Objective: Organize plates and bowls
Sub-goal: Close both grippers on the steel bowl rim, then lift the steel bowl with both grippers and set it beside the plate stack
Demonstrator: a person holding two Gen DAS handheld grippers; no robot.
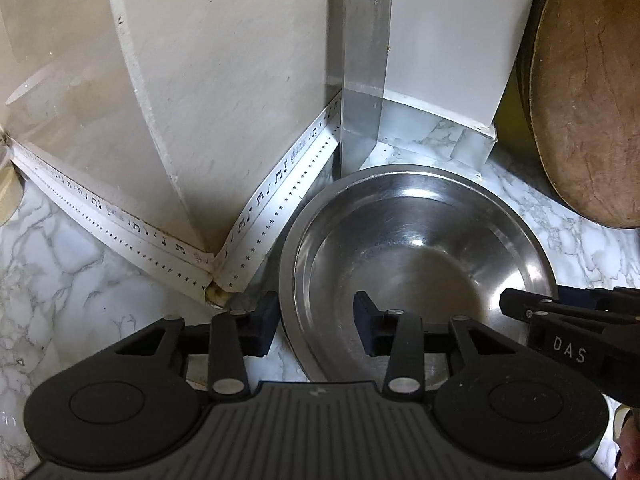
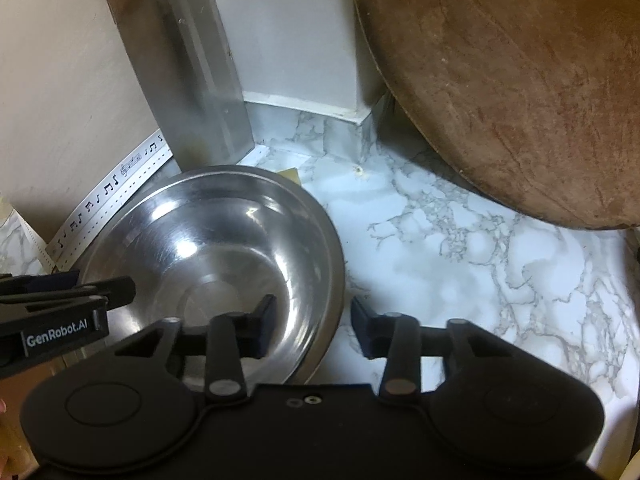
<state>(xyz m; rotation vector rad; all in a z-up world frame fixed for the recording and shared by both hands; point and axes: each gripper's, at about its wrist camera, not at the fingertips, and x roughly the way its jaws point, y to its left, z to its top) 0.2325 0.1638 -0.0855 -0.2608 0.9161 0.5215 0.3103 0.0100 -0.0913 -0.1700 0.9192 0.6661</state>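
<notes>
Both grippers, left gripper (image 1: 316, 322) and right gripper (image 2: 314, 326), straddle the steel bowl's (image 1: 416, 248) rim with fingers spread; only the right view shows the whole wooden board (image 2: 520, 88) on the table (image 2: 460, 264).

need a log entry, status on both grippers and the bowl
Left hand-held gripper open, straddling steel bowl near rim. Right hand-held gripper open, straddling opposite rim. Wooden board leans nearby, clear.

1 steel bowl (image 1: 416, 264), 1 wooden board (image 2: 520, 88), 2 tools
</notes>
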